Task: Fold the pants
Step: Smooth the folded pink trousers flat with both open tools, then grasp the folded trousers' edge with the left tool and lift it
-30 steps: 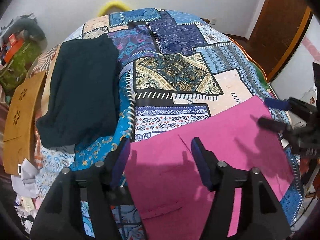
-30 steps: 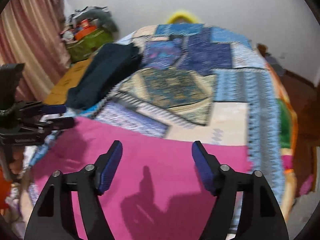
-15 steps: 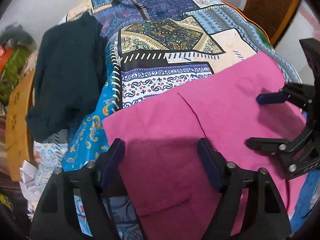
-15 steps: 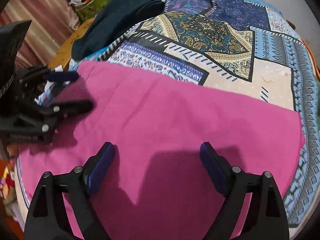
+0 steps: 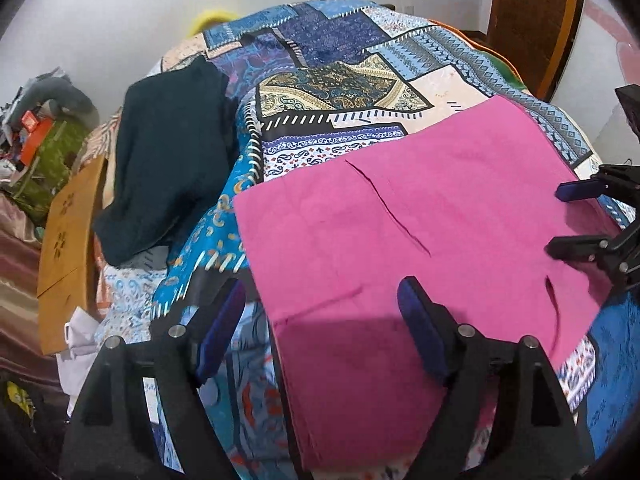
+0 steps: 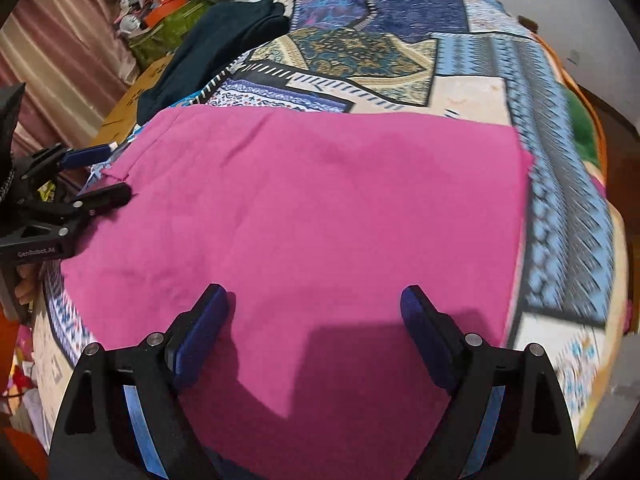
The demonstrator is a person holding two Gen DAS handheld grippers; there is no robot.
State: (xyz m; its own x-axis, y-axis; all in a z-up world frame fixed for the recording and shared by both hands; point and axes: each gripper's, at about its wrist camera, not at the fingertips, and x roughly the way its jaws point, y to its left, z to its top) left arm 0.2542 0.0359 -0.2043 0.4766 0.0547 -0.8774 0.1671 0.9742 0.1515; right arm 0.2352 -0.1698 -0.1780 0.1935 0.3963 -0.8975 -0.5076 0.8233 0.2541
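Open patchwork bedspread beyond pink pants; dark garment heaped along left side, cluttered boxes past that edge

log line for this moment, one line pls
stage: reaching for pink pants | left gripper: open, over left edge, nothing gripped | right gripper: open above pants, nothing gripped | dark garment: aside on bedspread

Only readable thing I can spot is "GenRobot.AI" in small pale letters on the black body of the left gripper, over at the left edge of the right wrist view. Orange boxes in the back clutter have print, but way too blurry to read.
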